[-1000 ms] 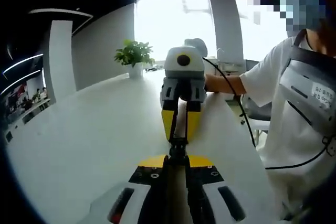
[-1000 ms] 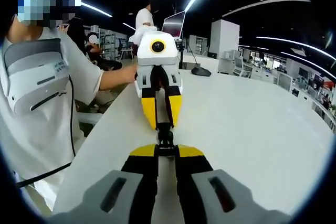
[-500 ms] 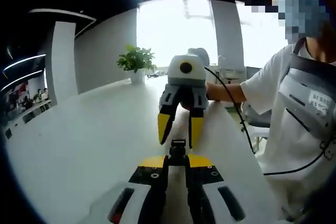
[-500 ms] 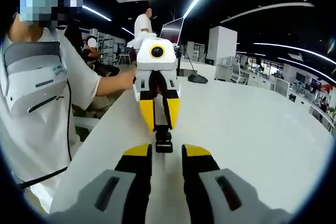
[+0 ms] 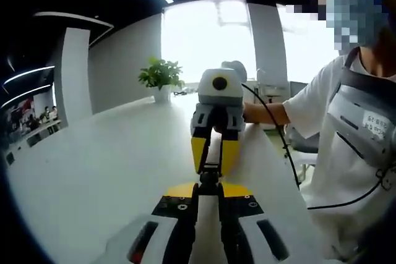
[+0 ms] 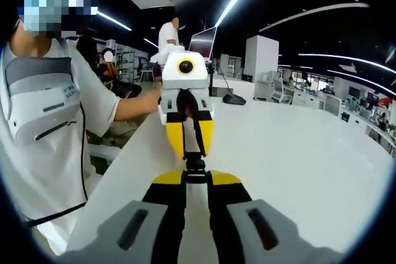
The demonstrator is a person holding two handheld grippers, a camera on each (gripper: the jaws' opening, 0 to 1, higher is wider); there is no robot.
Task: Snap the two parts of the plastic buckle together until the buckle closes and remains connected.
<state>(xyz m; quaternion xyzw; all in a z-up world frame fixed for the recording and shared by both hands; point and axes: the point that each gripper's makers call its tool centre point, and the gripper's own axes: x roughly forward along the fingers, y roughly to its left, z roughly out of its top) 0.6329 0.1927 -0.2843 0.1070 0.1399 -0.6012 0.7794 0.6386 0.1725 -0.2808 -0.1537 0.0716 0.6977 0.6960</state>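
Two grippers meet nose to nose over the white table (image 5: pixel 93 171), and the black buckle (image 5: pixel 209 176) sits right between them. In the left gripper view, the left gripper (image 5: pixel 208 191) has its yellow-tipped jaws pinched tight on the near end of the buckle, while the right gripper (image 5: pixel 212 160) comes in from beyond, jaws closed down around the far end. In the right gripper view the same clinch shows from the other side: right gripper (image 6: pixel 197 179) clamped on the buckle (image 6: pixel 196 166), left gripper (image 6: pixel 191 154) gripping opposite. Beyond the buckle, a potted plant (image 5: pixel 160 76) stands at the table's far edge; the person's white sleeve (image 5: pixel 312 94) reaches in beside it.
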